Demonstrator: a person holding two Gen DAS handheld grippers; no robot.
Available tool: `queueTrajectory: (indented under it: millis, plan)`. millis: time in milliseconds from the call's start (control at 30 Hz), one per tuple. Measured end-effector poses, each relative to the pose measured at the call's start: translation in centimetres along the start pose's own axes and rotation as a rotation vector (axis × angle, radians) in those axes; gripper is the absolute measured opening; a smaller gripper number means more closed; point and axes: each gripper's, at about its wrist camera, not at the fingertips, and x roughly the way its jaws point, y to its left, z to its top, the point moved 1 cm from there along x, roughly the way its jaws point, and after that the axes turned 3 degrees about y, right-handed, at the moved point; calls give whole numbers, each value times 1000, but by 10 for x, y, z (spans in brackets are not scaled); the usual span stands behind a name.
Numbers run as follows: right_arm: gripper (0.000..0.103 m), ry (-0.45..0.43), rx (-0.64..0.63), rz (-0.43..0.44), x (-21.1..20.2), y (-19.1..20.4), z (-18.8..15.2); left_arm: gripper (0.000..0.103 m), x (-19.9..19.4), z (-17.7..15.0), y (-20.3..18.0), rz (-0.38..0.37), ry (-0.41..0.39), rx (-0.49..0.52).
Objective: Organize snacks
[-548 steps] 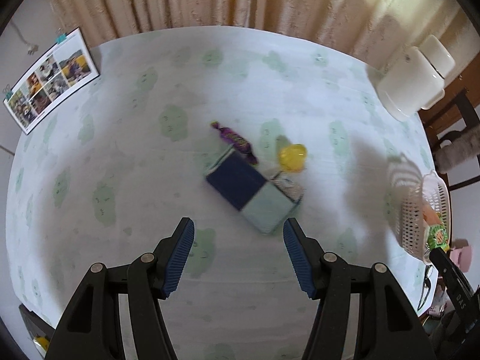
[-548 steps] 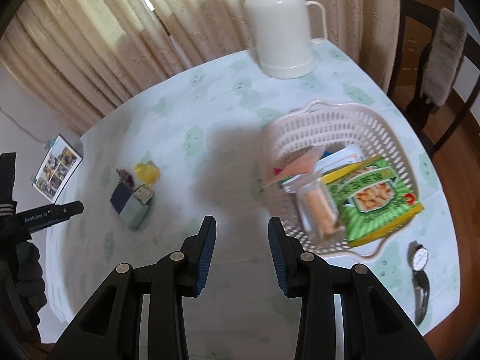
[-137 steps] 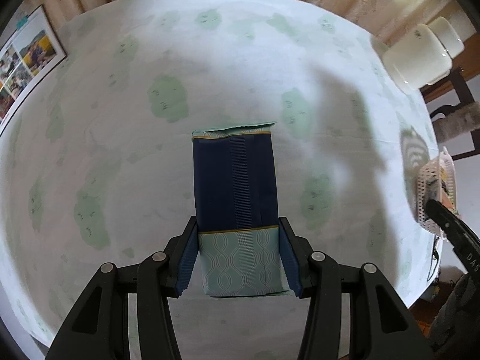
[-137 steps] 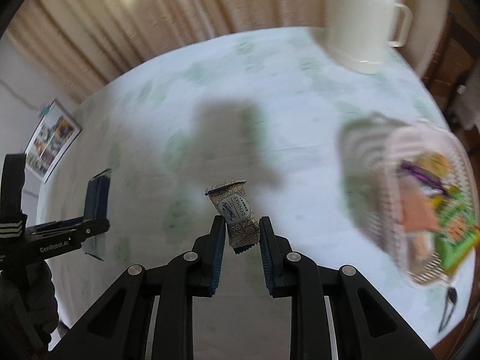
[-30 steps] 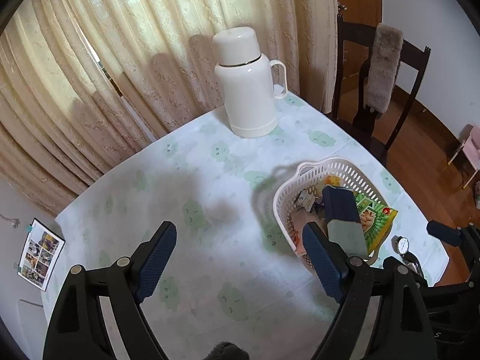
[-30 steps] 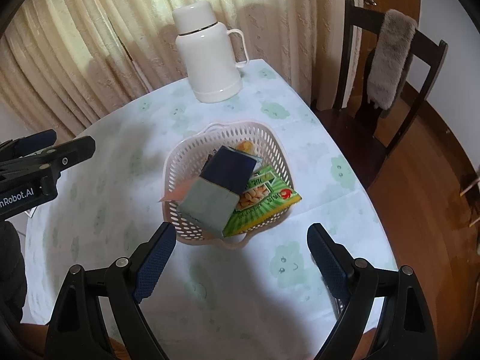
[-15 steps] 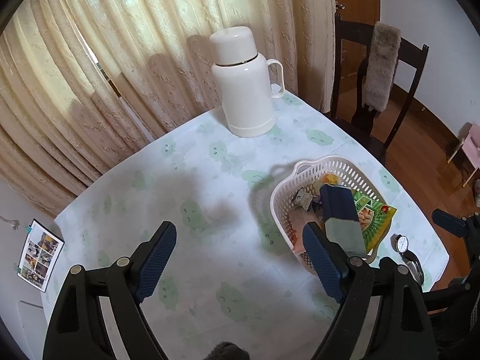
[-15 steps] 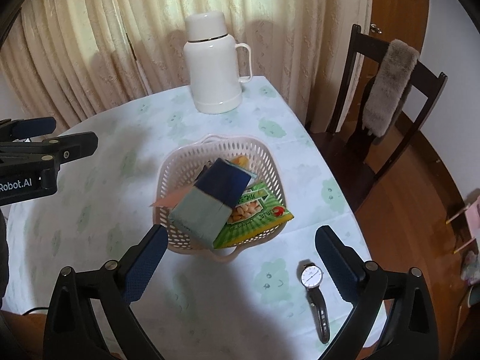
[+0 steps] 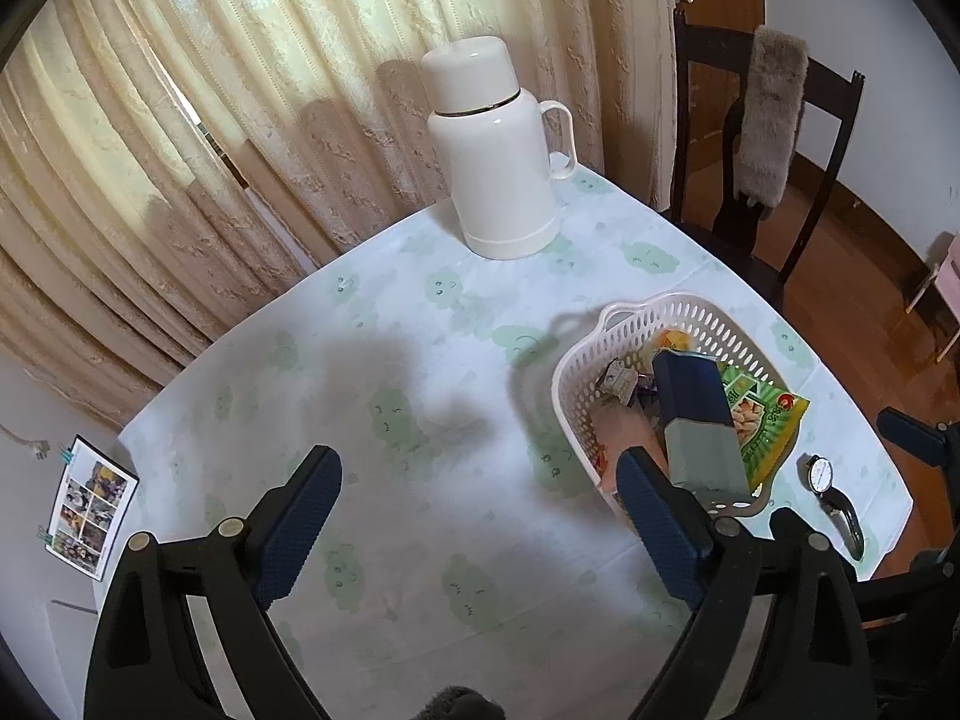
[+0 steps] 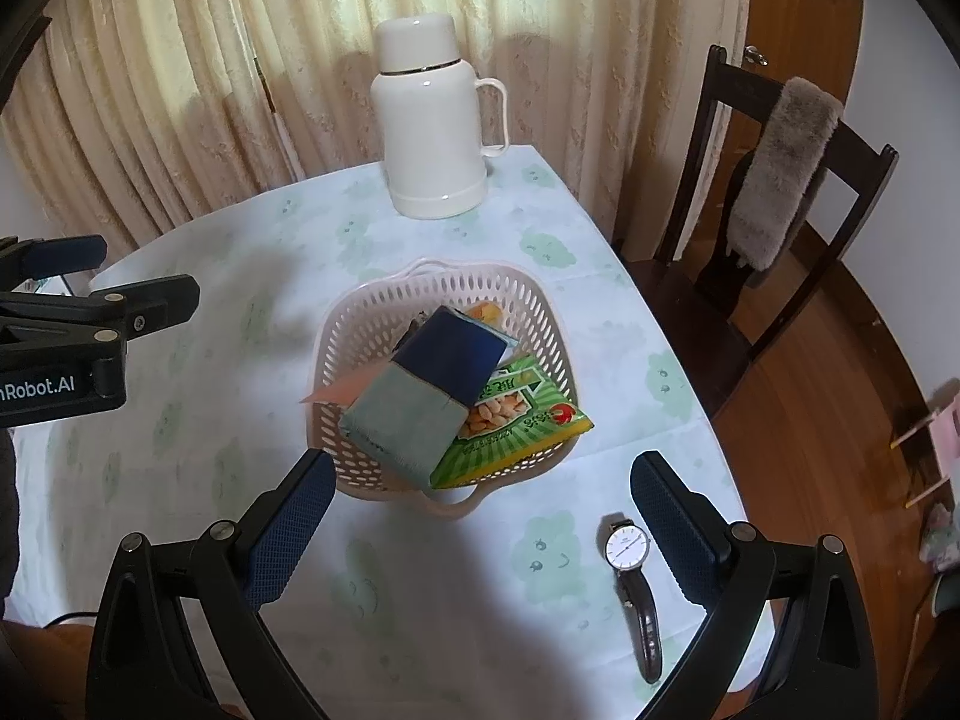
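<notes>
**Snacks in the basket, both claws spread and empty**

Where the snacks lie together, a pale perforated basket holds them all, near the table's right edge. On top rests a box that is navy at one end and grey-green at the other, tilted, with its grey-green end propped on the basket's near rim. Under it sits a green snack bag printed with nuts, one corner poking over the rim. A pink packet sticks out past the left rim, and something yellow-orange shows at the far side. From the left wrist view, a small wrapped sweet also lies inside beside the box.

Above the table, the right claw hangs with its jaws spread wide and nothing between them, the basket just beyond its tips. Likewise the left claw is released and empty, over the bare tablecloth to the left of the basket.

Just right of the basket, a wristwatch lies flat on the cloth. Farther back stands a white thermos with a handle, close to beige curtains. Beyond the table's right side stands a dark wooden chair with a grey furry cover draped over its back. Off the table's left corner, a photo sheet hangs on the wall.
</notes>
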Motion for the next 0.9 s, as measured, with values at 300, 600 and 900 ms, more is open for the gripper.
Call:
queueTrajectory:
  millis: [300, 600, 900]
  plan:
    - [99, 9, 2, 3, 2, 0, 0, 92, 7, -2, -5, 6, 26, 20]
    - [99, 18, 0, 4, 7, 1, -2, 92, 12, -1, -2, 4, 49, 10]
    - [99, 23, -7, 7, 9, 1, -3, 92, 11, -2, -8, 28, 35, 46]
